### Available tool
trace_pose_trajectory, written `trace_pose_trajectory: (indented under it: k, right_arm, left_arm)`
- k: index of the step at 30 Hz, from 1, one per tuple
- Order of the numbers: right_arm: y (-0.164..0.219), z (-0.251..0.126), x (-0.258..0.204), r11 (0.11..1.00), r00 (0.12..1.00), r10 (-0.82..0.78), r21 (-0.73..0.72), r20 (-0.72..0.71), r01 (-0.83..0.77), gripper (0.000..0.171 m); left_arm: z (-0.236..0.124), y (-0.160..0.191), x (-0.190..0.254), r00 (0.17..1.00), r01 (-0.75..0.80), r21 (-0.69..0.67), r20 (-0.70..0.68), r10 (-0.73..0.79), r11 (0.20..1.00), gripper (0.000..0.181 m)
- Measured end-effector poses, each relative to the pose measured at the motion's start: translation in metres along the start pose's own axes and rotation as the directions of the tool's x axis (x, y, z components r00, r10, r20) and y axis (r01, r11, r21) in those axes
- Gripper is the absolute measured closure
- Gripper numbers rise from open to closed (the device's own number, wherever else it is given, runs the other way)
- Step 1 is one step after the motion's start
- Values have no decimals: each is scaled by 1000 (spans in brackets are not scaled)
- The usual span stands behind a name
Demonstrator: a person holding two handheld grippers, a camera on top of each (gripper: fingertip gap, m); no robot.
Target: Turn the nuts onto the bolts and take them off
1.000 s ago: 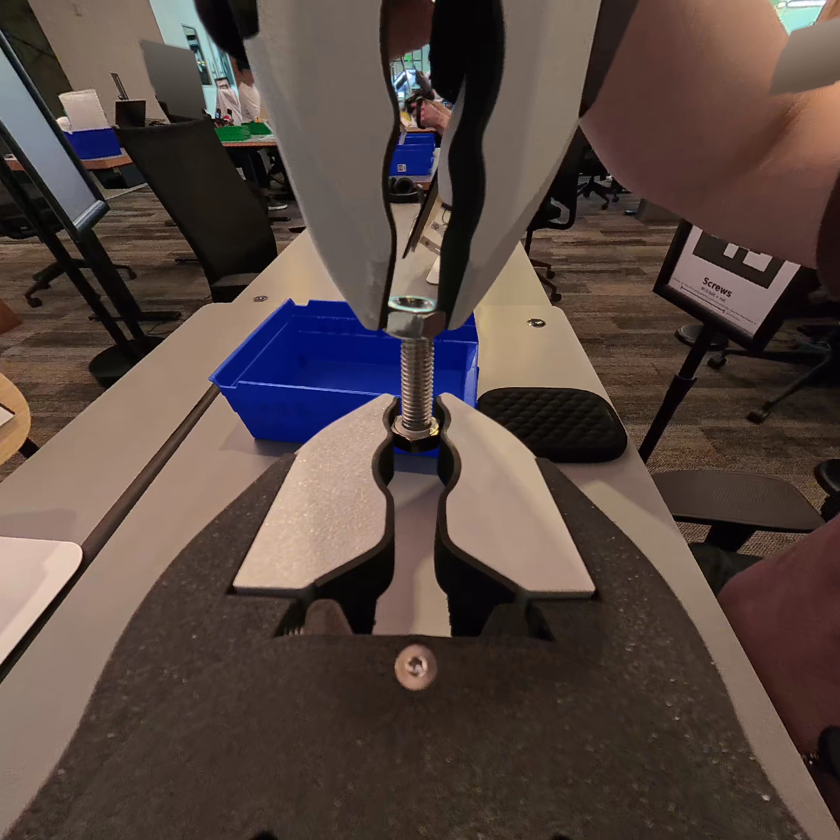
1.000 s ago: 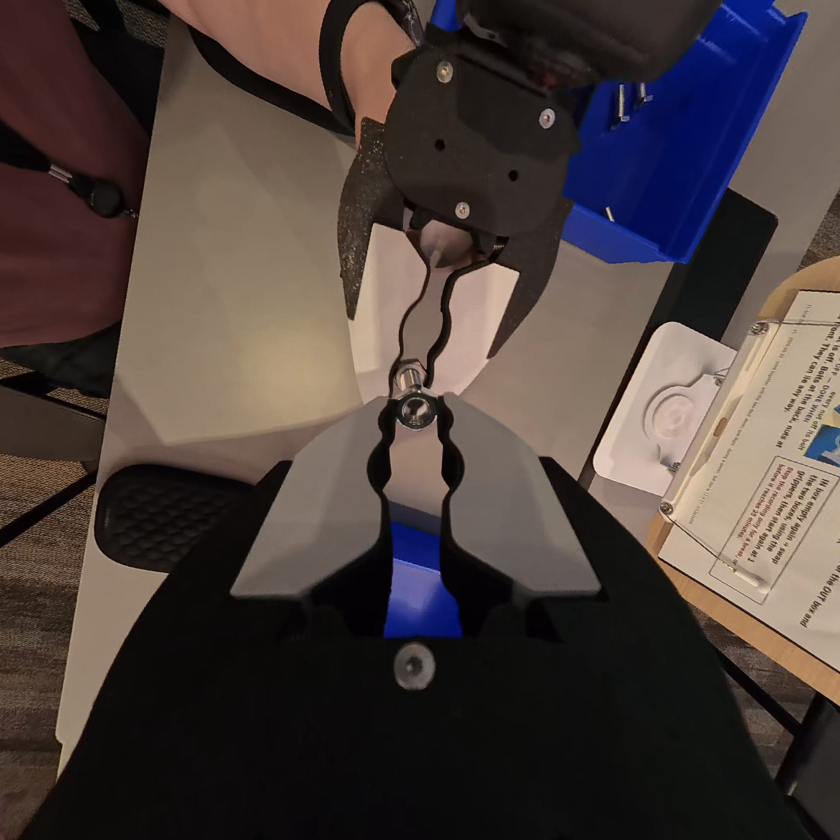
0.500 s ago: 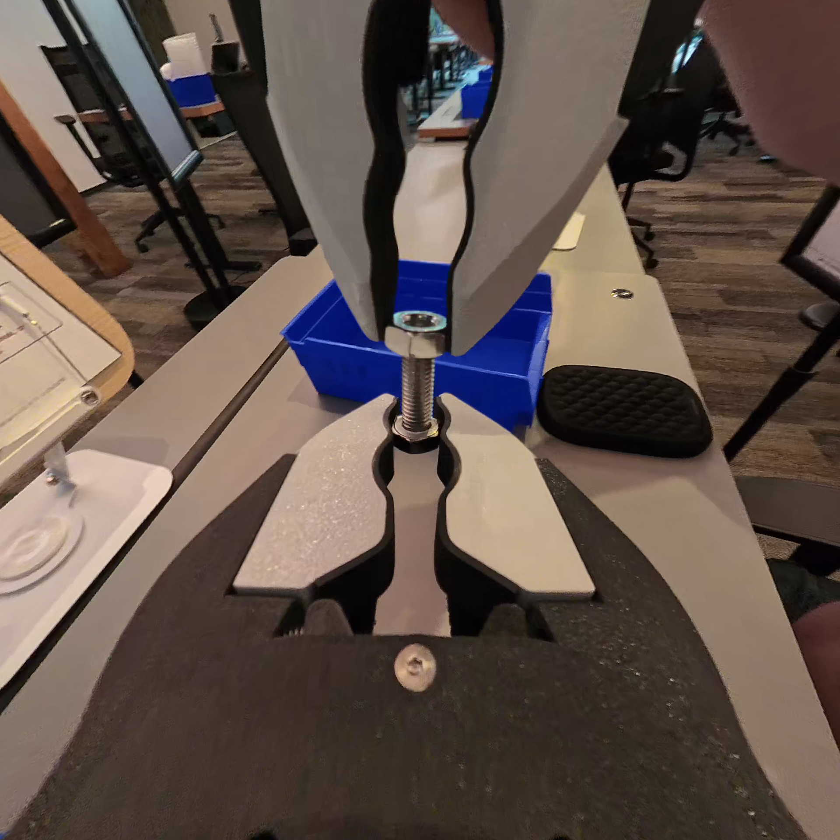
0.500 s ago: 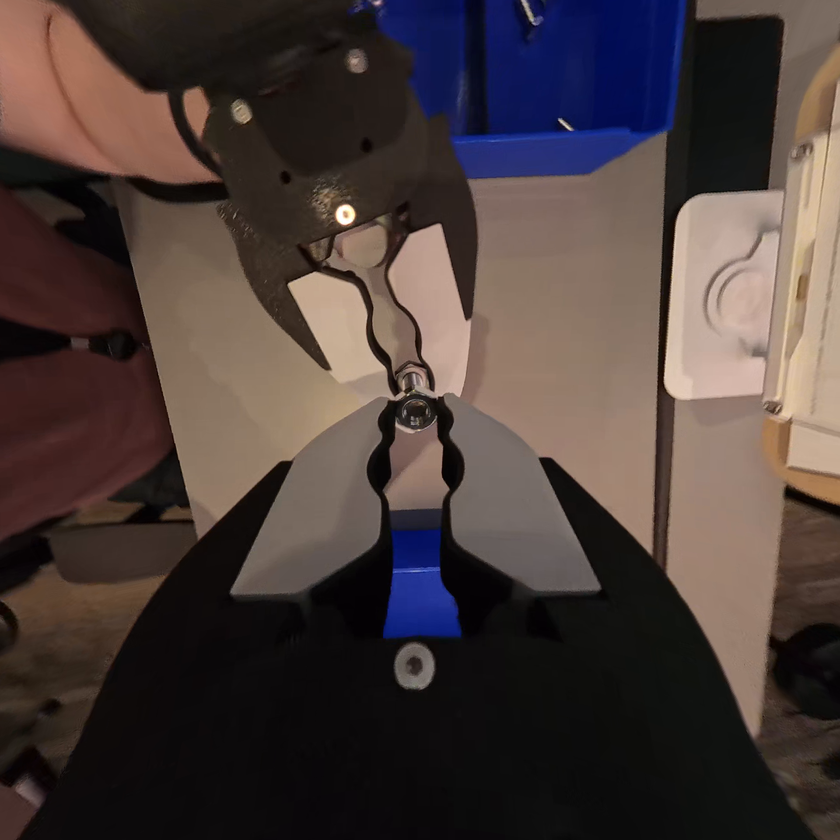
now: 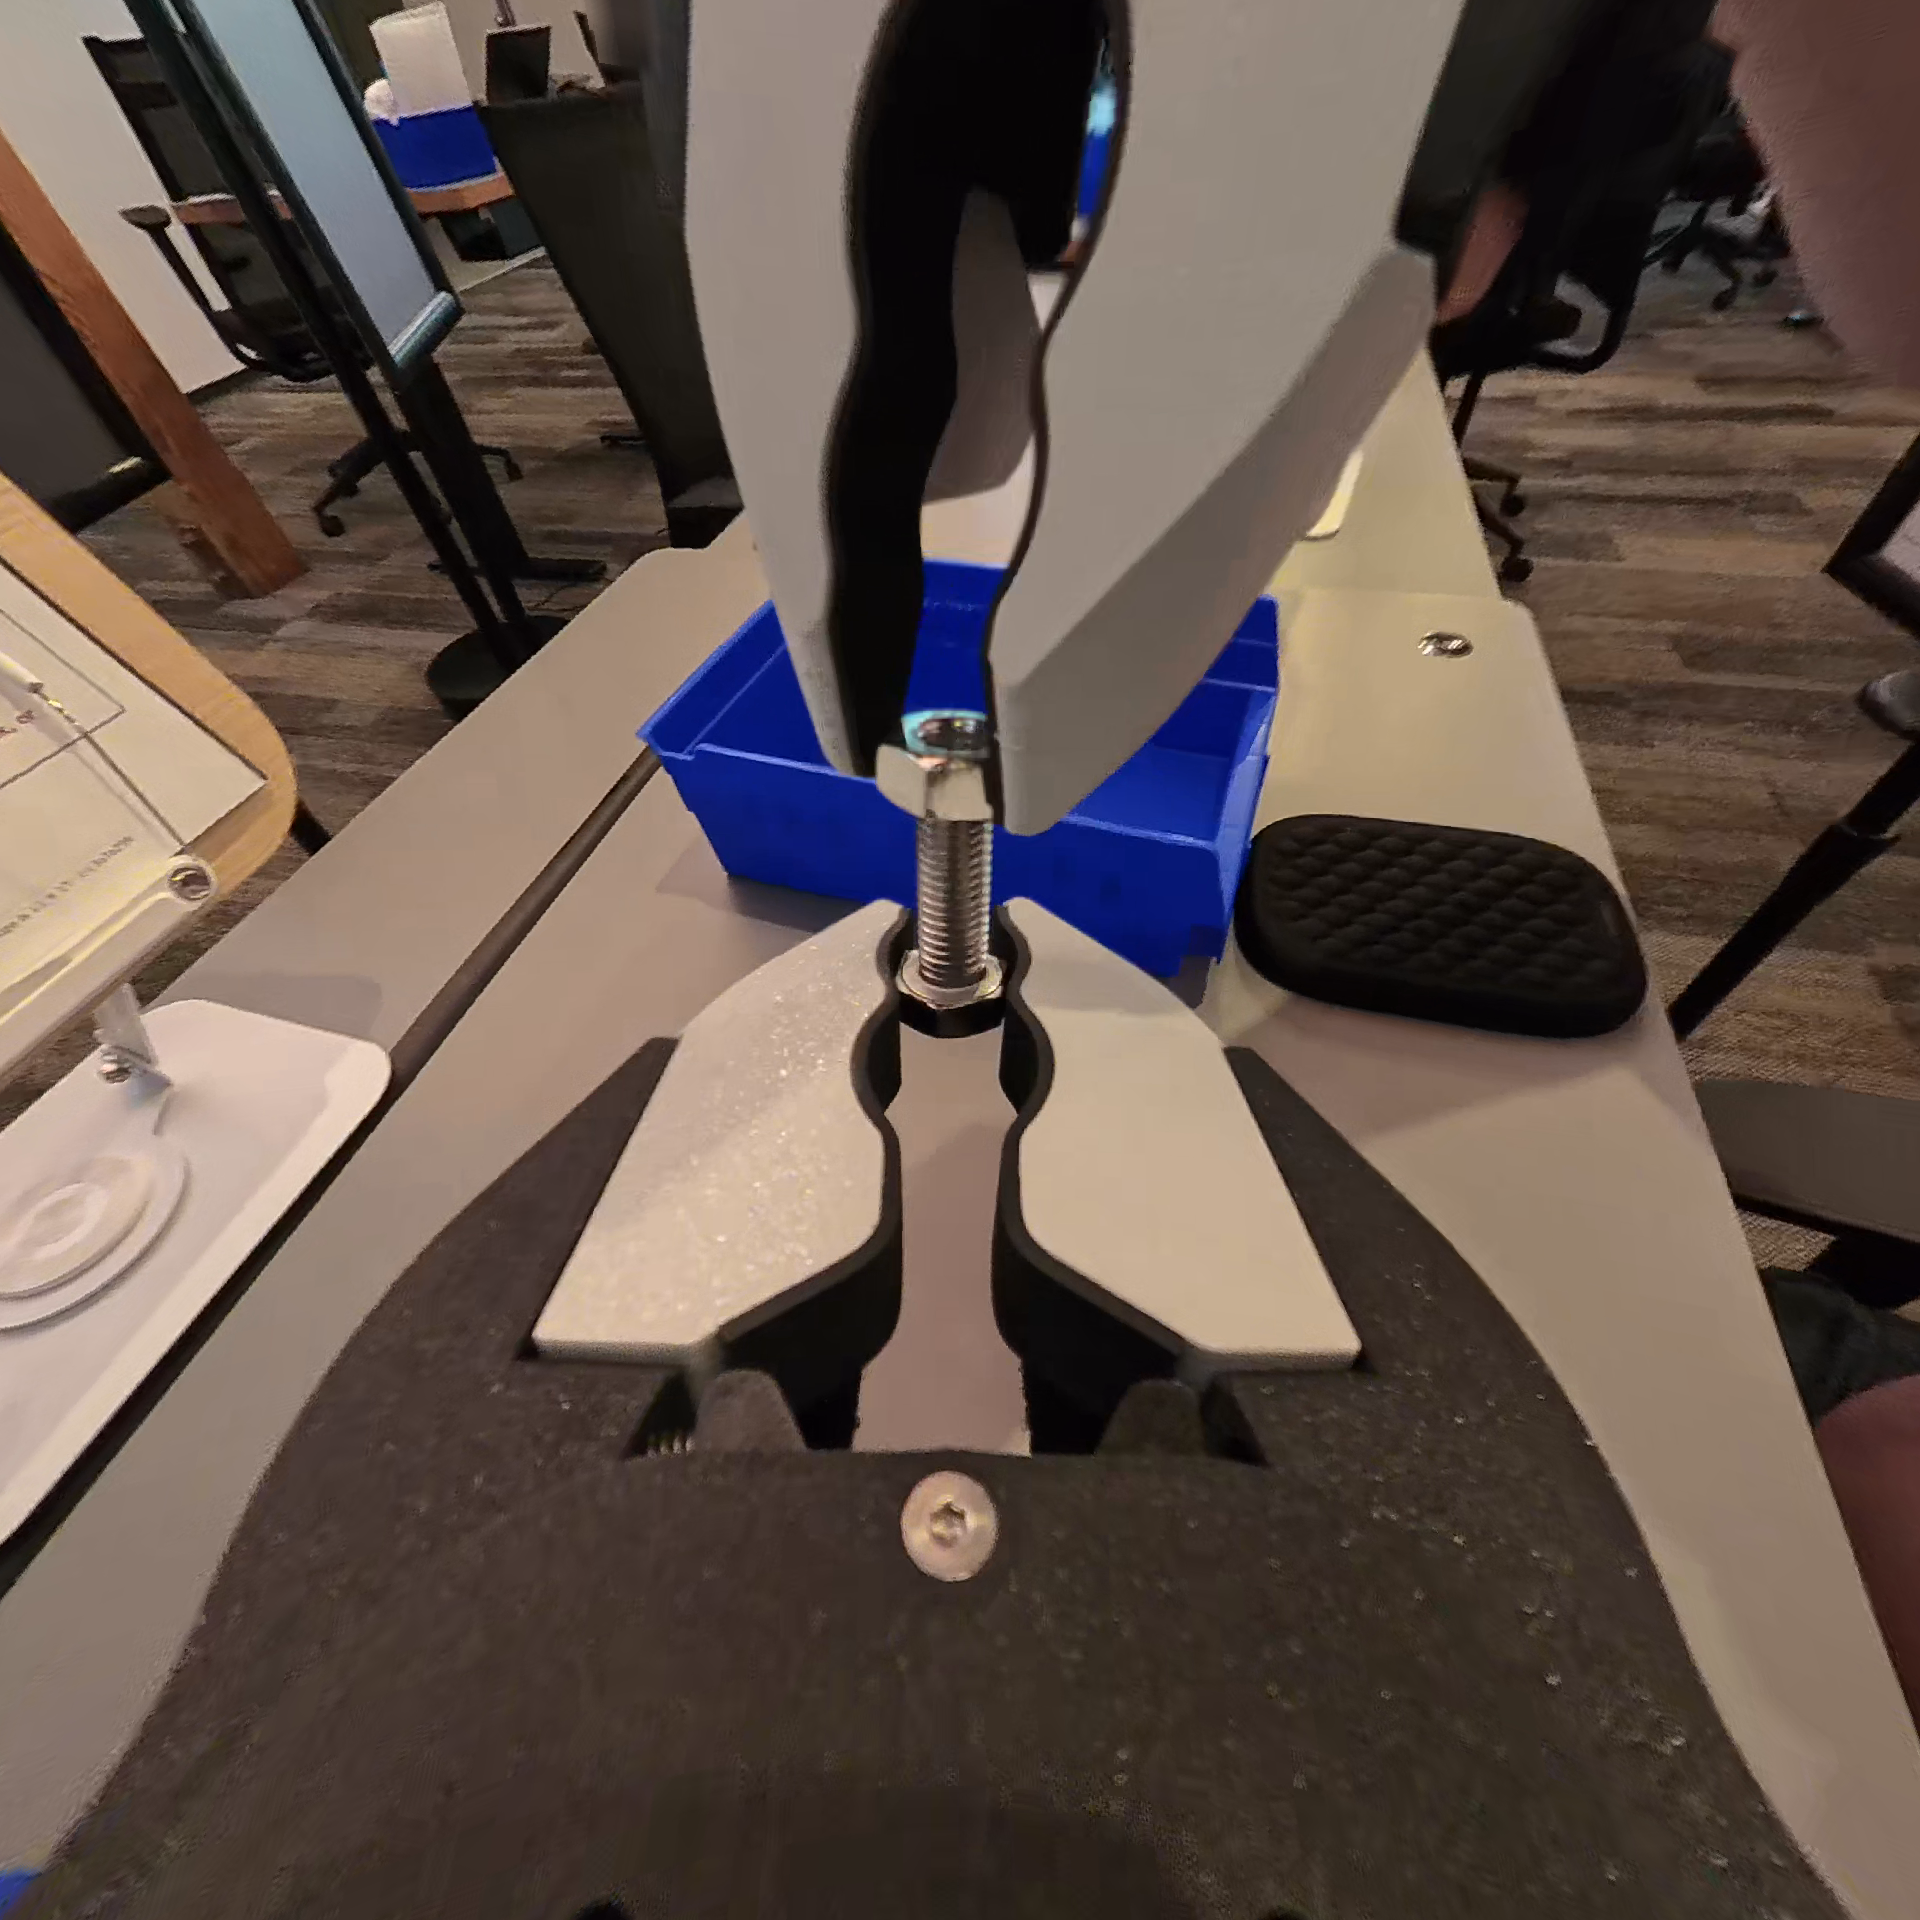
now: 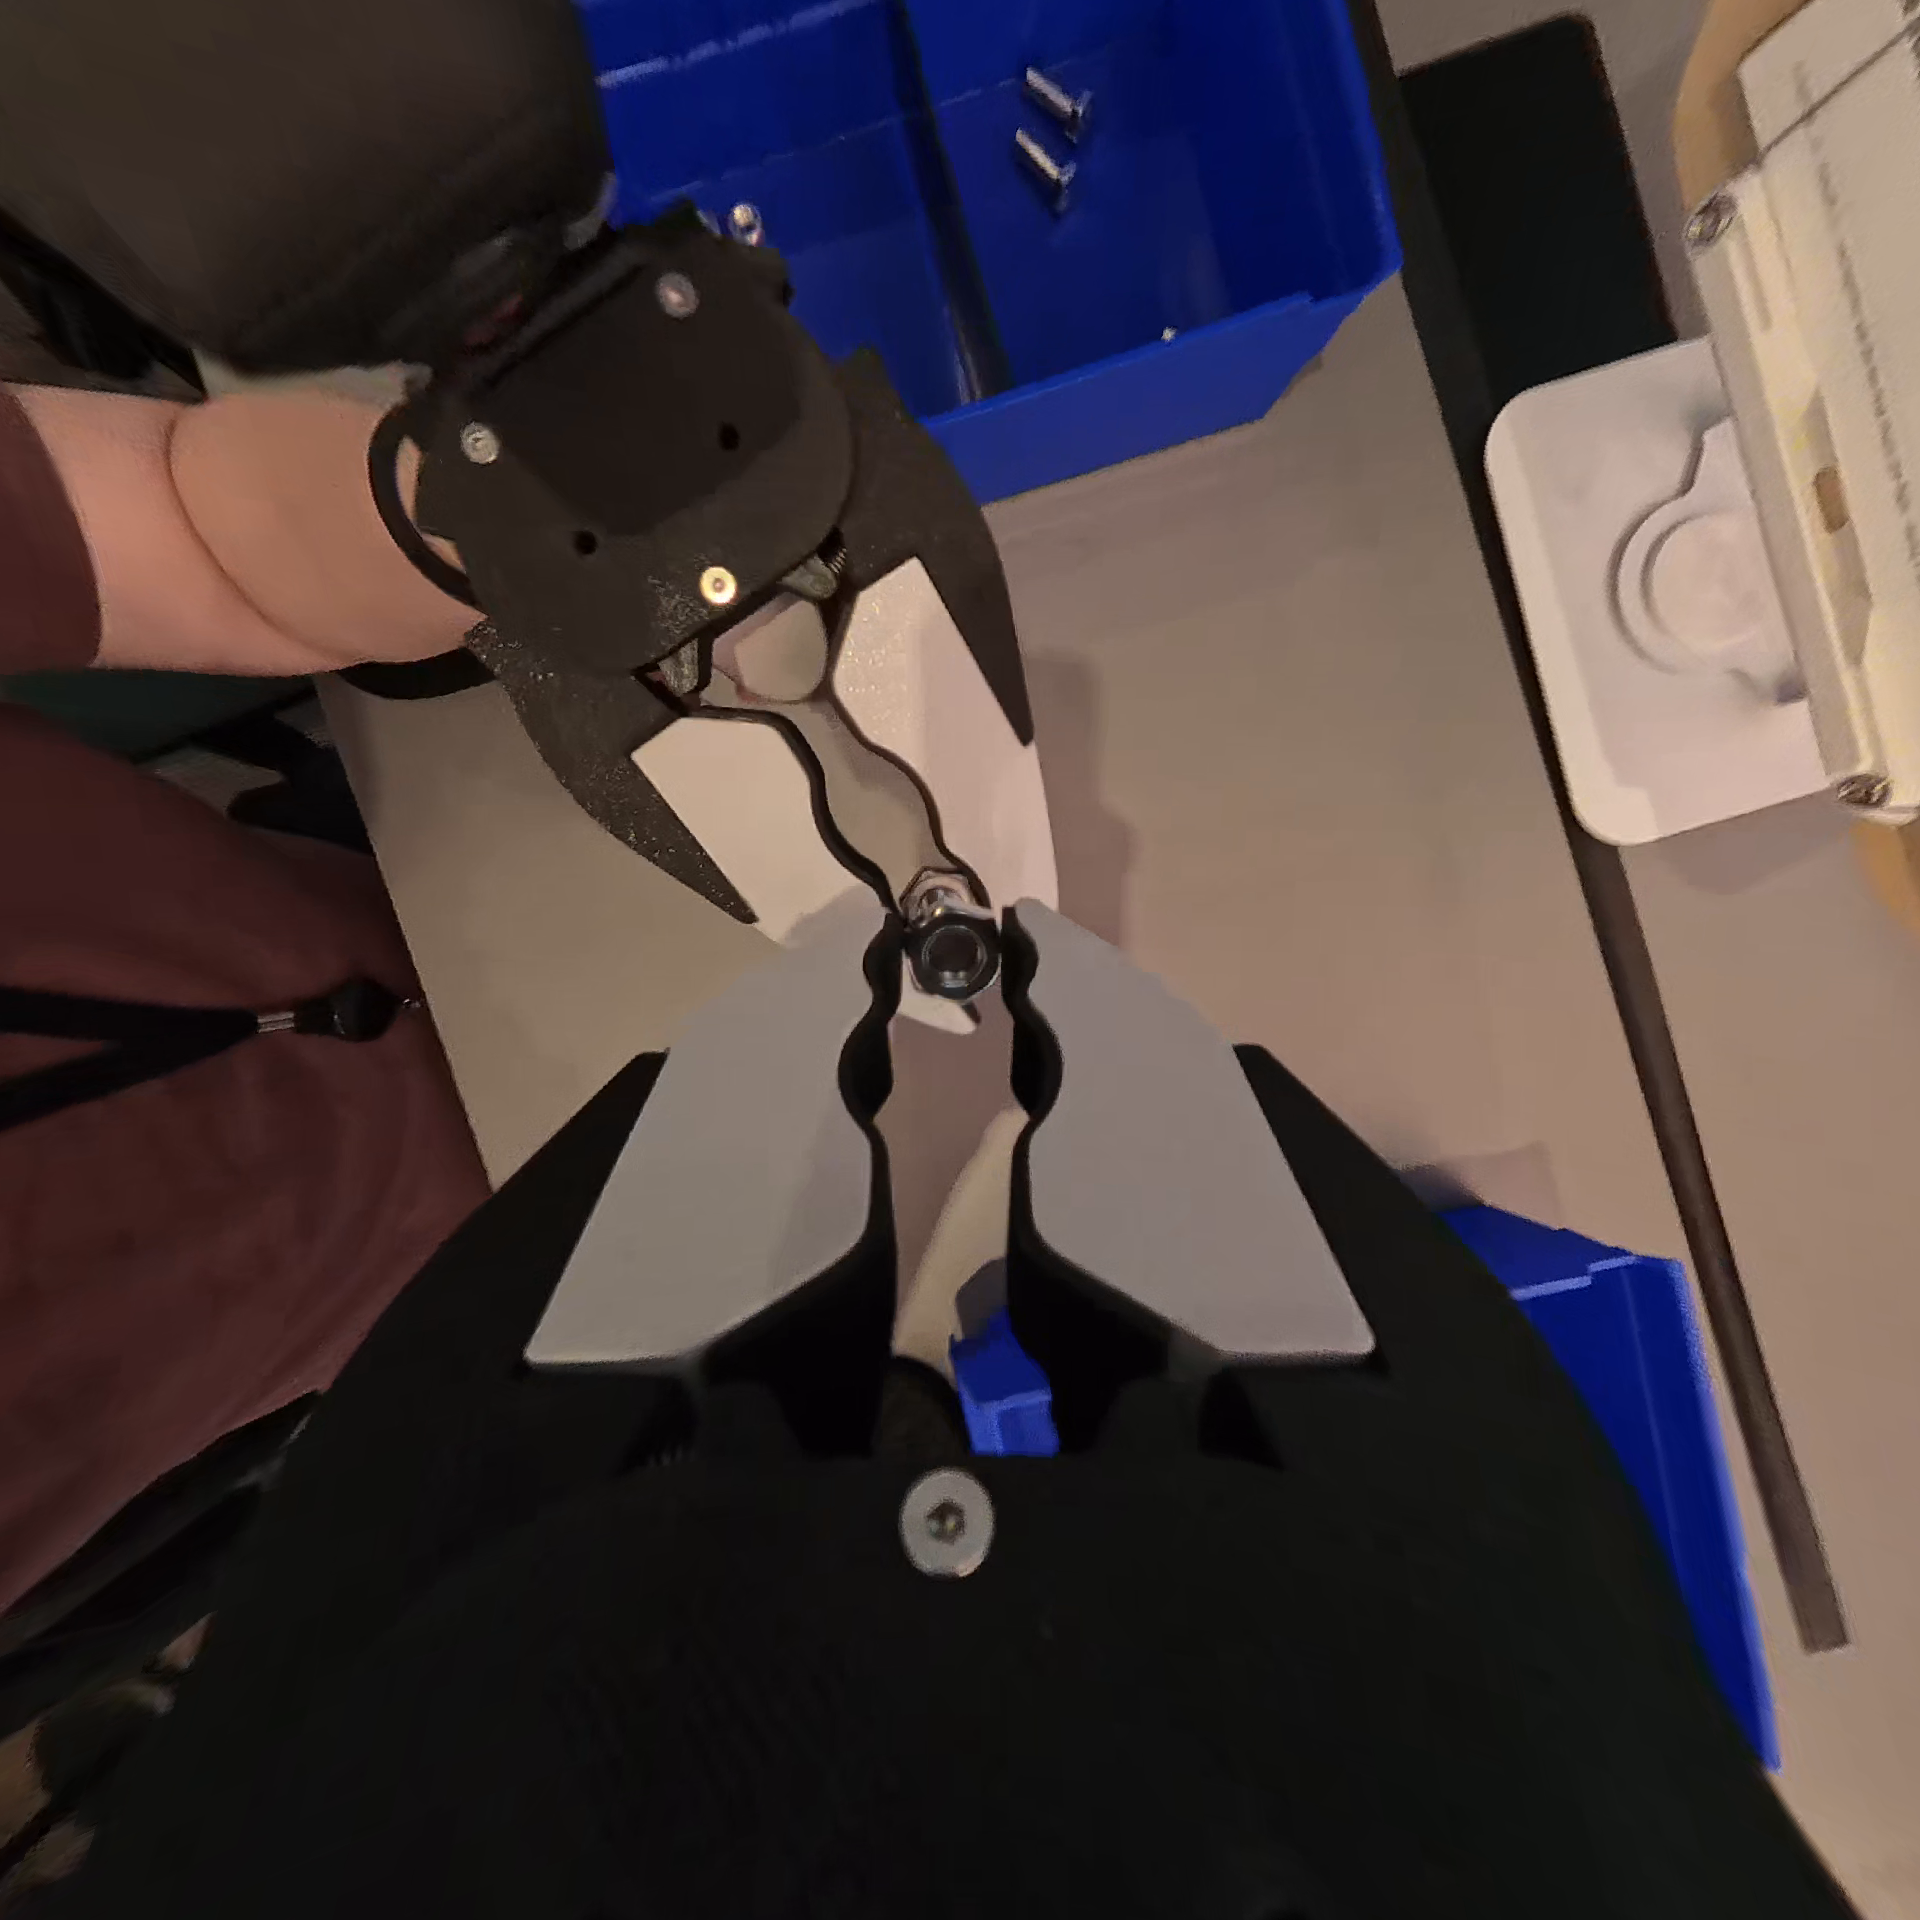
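A silver bolt (image 5: 951,894) stands upright above the grey table. My left gripper (image 5: 951,982) is shut on the bolt's hex lower end. My right gripper (image 5: 940,764) comes down from above and is shut on a hex nut (image 5: 935,784) at the top of the thread. In the right wrist view I look down on the nut (image 6: 951,951) between my right gripper's (image 6: 951,951) tips. The left gripper (image 6: 930,894) reaches in from the upper left, held by a person's hand. The bolt is mostly hidden below the nut there.
A blue bin (image 5: 790,821) stands just behind the bolt; loose bolts (image 6: 1049,135) lie in it. A second blue bin (image 6: 1621,1455) is near the table edge. A black pad (image 5: 1444,925) lies on the right, and a white stand base (image 5: 156,1143) on the left. The tips of one gripper are about 5 centimeters away from the tips of the other.
The two grippers have turned against each other around the bolt's axis, both still shut. The left wrist view has swung left; the left gripper looks rotated in the right wrist view.
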State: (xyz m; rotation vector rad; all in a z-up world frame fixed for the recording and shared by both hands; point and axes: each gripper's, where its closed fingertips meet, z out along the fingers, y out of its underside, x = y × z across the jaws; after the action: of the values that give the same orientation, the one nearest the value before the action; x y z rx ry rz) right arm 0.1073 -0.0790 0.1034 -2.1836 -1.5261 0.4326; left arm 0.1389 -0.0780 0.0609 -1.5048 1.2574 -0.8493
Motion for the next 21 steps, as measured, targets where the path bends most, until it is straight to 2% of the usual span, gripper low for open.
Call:
trace_pose_trajectory:
  k: [4, 8, 12, 17, 21]
  right_arm:
    - [-15, -17, -1, 986, 995, -79, 139, -57, 87, 145]
    - [-31, -46, -6, 911, 976, -179, 354, -124, 212, 138]
    - [-38, -48, -23, 827, 981, -181, 528, -77, 194, 129]
    - [-45, -50, -34, 686, 989, -125, 714, -77, 142, 135]
    - [-44, -47, -38, 645, 990, -123, 753, -63, 128, 144]
  left_arm:
    - [-9, -15, 5, 996, 63, 90, -68, -57, 994, 168]
    - [-27, -35, 10, 987, 105, 205, -141, -76, 973, 168]
    - [-35, -47, 12, 991, 80, 271, -126, -47, 959, 168]
    - [-39, -56, 19, 993, 59, 309, -115, -24, 949, 168]
    - [-40, -58, 24, 994, 44, 312, -111, -9, 949, 168]
